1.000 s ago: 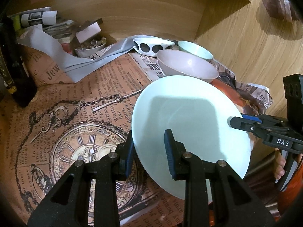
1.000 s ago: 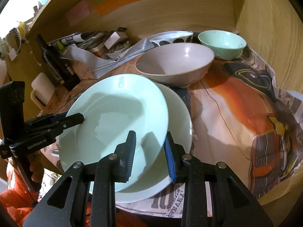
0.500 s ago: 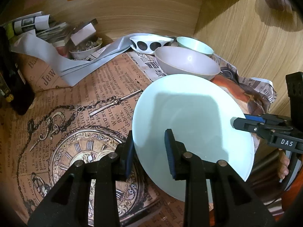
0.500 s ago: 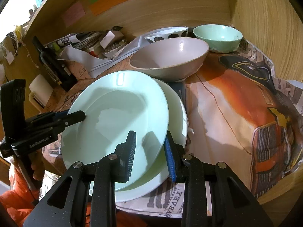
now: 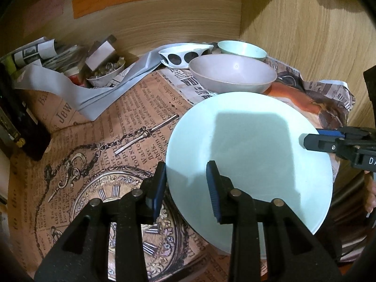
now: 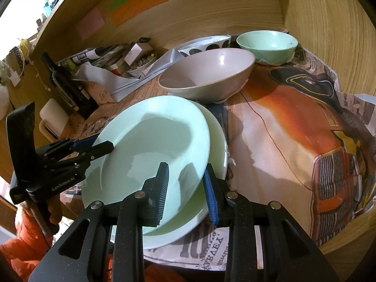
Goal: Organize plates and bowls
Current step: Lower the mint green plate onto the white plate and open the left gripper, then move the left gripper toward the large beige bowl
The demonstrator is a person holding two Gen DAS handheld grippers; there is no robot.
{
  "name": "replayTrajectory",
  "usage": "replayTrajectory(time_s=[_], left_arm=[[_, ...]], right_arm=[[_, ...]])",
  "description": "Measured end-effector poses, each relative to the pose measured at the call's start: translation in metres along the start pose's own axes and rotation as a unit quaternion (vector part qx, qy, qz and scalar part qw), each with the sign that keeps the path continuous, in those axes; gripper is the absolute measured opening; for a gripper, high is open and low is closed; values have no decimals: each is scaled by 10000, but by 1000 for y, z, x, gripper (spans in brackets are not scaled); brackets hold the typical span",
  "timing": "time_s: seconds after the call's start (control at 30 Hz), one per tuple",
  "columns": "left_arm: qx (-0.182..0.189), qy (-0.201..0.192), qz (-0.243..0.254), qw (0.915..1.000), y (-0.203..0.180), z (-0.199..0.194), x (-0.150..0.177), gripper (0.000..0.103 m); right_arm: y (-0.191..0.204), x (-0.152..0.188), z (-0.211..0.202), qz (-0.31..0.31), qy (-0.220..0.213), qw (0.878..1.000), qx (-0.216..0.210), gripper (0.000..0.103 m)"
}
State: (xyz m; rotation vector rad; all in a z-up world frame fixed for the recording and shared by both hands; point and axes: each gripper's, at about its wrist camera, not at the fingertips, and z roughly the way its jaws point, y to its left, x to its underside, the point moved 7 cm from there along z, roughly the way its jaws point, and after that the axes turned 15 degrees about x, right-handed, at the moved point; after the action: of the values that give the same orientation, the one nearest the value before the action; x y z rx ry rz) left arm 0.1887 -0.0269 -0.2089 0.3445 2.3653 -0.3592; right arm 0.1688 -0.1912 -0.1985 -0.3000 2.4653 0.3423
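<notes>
A pale mint plate (image 5: 249,155) (image 6: 152,145) is held tilted above a second pale plate (image 6: 215,145) that lies on the paper-covered table. My left gripper (image 5: 185,188) is shut on the plate's left rim; it also shows in the right wrist view (image 6: 103,146). My right gripper (image 6: 185,185) is shut on the same plate's right rim, and it shows in the left wrist view (image 5: 310,138). Behind stand a large grey-pink bowl (image 6: 206,72), a small mint bowl (image 6: 268,44) and a white bowl with black dots (image 5: 183,55).
Wooden walls close the back and right. At the back left lie grey paper (image 5: 77,94), rolled papers, a small dish of bits (image 5: 105,72) and a dark bottle (image 6: 65,82). Printed newspaper (image 5: 94,141) covers the table; its front edge is near.
The plate stays gripped by both grippers. Both views have shifted slightly, with the plate lowered a little toward the one beneath.
</notes>
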Motion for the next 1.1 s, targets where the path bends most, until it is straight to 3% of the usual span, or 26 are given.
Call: replayTrajectory(time_s=[0.27, 0.6, 1.1], left_arm=[[107, -3, 13, 9999, -1, 0, 1, 41], [267, -19, -462, 9986, 15, -7, 5, 44], [349, -523, -324, 9975, 11, -36, -20, 53]], right_arm=[[0, 2, -4, -187, -76, 9997, 103, 27], [-1, 2, -6, -235, -49, 9996, 144, 27], [1, 2, -11, -652, -29, 9964, 544, 27]])
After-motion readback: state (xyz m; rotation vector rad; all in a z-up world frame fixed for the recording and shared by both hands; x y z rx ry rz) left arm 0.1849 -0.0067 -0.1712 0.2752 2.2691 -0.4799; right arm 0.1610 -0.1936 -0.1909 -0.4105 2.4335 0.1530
